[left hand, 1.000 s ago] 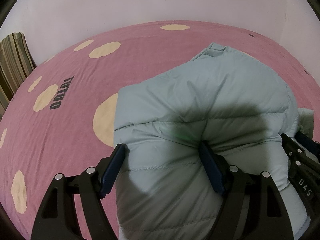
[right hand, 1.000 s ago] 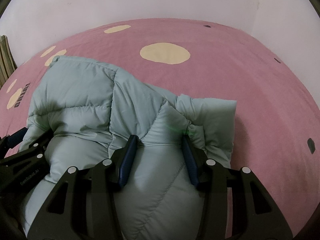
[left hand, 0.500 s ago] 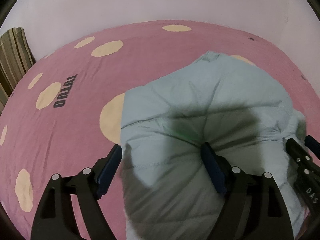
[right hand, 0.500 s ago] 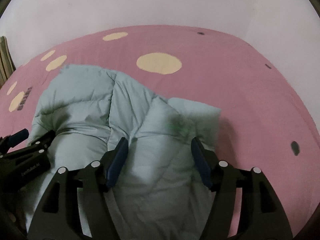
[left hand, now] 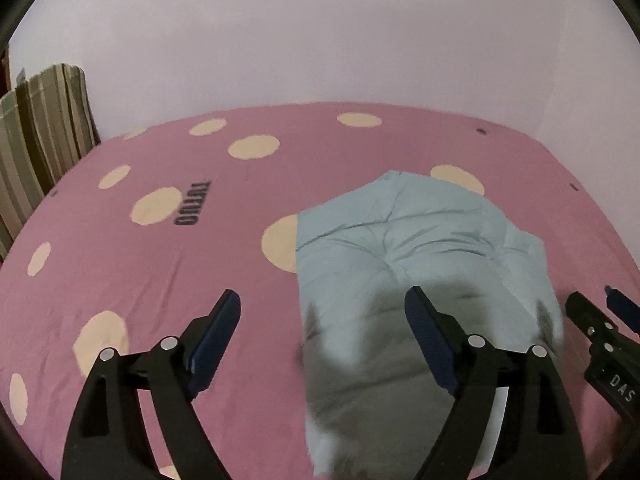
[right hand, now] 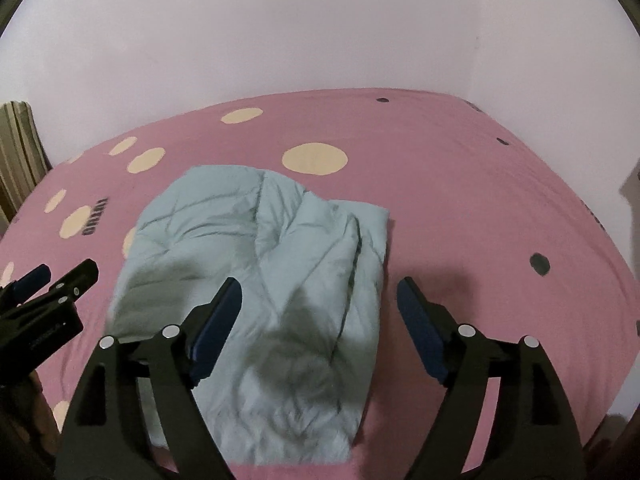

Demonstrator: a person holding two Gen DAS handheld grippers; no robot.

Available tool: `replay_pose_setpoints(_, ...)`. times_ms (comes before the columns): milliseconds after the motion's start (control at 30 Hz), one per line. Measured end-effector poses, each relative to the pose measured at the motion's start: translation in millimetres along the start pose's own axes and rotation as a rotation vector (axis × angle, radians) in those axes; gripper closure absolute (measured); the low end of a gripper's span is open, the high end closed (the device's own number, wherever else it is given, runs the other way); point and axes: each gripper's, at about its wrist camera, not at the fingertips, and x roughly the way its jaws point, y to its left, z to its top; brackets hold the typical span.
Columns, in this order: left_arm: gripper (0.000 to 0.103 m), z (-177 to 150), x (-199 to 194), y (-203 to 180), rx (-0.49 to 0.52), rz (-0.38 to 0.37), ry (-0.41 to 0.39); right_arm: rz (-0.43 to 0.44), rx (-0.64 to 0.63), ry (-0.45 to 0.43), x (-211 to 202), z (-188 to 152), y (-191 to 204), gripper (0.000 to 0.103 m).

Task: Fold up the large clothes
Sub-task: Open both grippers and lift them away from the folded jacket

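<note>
A pale blue quilted puffer jacket (left hand: 408,240) (right hand: 248,240) lies folded on the pink bed (left hand: 120,280) (right hand: 460,200). My left gripper (left hand: 322,308) hovers above its left edge, jaws still opening, pads clear of the fabric. My right gripper (right hand: 318,294) hangs above the jacket's right part, jaws also opening wide and touching nothing. Each gripper shows at the edge of the other's view: the right gripper (left hand: 608,320) and the left gripper (right hand: 52,284).
The pink sheet carries cream dots and dark lettering (left hand: 192,204). A striped cushion or fabric (left hand: 40,128) leans at the bed's left end. White walls (right hand: 320,20) close the far side and the right corner.
Both grippers let go of the jacket, opened wider and rose back away from it. The jacket settled flat on the bed.
</note>
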Motion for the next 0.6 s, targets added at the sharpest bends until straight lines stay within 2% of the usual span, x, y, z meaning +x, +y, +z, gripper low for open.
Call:
replay_pose_setpoints(267,0.019,-12.1,-38.9,0.3,0.006,-0.038,-0.039,0.010,-0.027,-0.038,-37.5,-14.7,12.0,0.020)
replay_pose_setpoints(600,0.019,-26.2,-57.1,-6.0,0.030,-0.046,-0.054,-0.001,-0.034,-0.044,-48.2,-25.7,15.4,0.017)
